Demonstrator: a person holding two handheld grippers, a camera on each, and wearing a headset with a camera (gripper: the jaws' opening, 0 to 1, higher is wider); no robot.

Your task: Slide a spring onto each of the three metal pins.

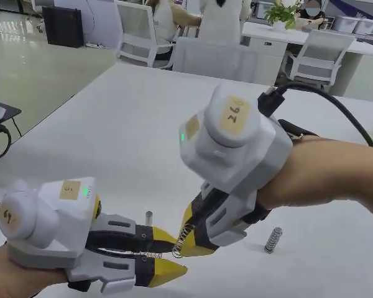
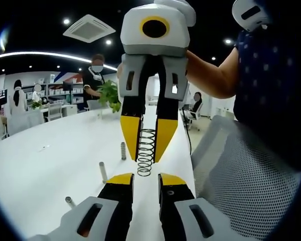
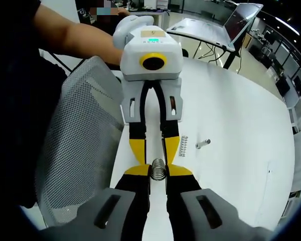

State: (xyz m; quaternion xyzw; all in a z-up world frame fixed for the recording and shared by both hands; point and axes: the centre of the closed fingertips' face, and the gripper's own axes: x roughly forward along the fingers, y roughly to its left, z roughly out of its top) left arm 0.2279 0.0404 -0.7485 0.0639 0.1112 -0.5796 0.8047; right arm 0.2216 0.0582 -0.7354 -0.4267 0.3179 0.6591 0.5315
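Note:
My right gripper (image 1: 185,243) (image 2: 147,150) points down and is shut on a steel spring (image 1: 182,239) (image 2: 146,152) (image 3: 159,169), held upright between its yellow jaws. My left gripper (image 1: 171,253) (image 2: 145,176) (image 3: 155,150) faces it tip to tip. Its jaws stand a narrow gap apart, and the spring's lower end reaches between their tips without being gripped. One metal pin (image 1: 148,218) (image 2: 103,171) stands upright on the white table (image 1: 130,136) just beyond the left gripper. A second pin (image 2: 69,202) (image 3: 203,143) lies flat. A loose spring (image 1: 273,239) (image 2: 123,150) (image 3: 183,145) sits to the right.
A grey mesh chair back (image 3: 80,140) (image 2: 241,175) is close to the table edge under the grippers. More chairs (image 1: 317,56) and people sit at a far desk with a plant (image 1: 280,13).

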